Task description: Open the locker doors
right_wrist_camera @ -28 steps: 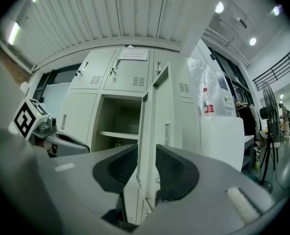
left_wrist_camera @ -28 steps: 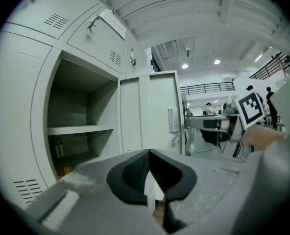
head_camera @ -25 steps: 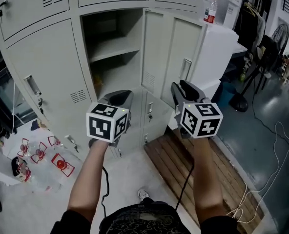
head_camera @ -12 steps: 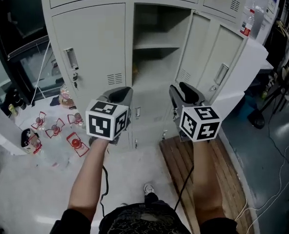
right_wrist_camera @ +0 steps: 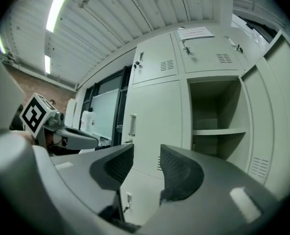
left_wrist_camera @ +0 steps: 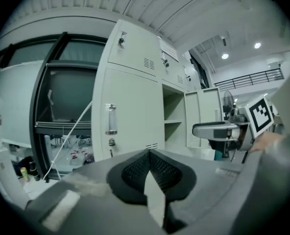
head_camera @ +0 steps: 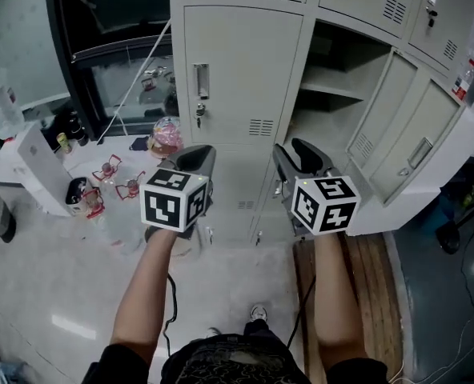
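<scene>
Head view: closed locker door (head_camera: 241, 74), right edge meeting open compartment (head_camera: 343, 74), seemingly flush

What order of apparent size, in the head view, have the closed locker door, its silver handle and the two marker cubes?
1. Closed locker door.
2. Left marker cube and right marker cube: alike, and near the camera, so unranked between them.
3. Silver handle.

Wood pallet (head_camera: 373, 266) rt, floor clutter (head_camera: 109, 172) lt.
</scene>
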`<state>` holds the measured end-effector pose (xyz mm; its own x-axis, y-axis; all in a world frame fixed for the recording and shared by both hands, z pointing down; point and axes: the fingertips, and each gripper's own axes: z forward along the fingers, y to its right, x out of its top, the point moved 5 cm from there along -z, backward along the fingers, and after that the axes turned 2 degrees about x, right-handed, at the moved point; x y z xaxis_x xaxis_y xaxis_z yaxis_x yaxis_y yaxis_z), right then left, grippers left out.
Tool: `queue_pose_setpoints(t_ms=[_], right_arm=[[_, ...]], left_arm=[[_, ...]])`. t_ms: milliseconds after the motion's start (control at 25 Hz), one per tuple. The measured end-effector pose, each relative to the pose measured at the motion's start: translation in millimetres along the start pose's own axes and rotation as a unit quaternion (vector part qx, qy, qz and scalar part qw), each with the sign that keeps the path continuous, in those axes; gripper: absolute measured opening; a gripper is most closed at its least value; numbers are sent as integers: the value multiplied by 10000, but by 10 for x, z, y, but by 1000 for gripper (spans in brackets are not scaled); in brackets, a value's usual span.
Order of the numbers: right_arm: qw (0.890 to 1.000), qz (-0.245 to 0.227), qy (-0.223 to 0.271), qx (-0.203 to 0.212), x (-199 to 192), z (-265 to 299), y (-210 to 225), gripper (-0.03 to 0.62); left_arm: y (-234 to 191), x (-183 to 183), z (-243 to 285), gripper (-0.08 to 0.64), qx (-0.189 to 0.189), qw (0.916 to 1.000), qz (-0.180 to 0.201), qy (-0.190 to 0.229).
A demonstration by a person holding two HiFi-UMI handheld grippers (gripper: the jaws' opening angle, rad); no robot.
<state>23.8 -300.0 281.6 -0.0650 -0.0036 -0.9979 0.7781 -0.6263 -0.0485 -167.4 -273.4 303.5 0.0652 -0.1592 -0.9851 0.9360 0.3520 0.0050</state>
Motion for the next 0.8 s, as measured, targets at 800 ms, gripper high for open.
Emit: queue_pose_setpoints(t_ms=[800], right_arm=[[9908,-27,181,1338,225,1208,-1183,209]], left_arm=[[-1153,-138,-719,2,1099,9939,-13,-69]])
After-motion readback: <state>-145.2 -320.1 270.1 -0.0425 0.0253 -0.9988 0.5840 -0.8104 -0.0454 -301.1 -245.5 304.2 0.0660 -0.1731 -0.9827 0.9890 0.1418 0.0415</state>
